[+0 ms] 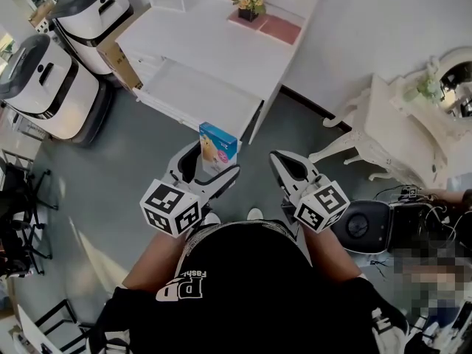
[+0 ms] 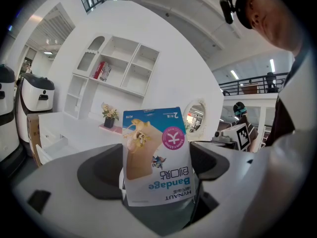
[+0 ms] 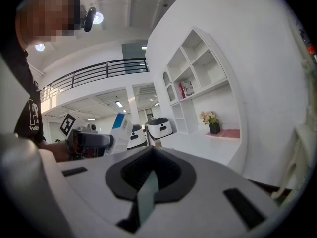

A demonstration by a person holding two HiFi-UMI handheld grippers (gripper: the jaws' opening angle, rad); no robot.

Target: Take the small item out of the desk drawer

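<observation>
While your left gripper (image 1: 206,169) clamps the blue-and-tan cardboard bandage box (image 1: 218,144) at frame centre, your right gripper (image 1: 285,167) hangs beside it, jaws pressed together, empty.

On the bandage box (image 2: 157,157) I read, upside down, "Bandage" in blue with "HYNAUT" under it by the lower edge. A "2" sits on its blue top band, and the print beside that is too fine for me. In the head view, the person's black shirt (image 1: 243,290) shows "Fash" and big white letters like "PD".
</observation>
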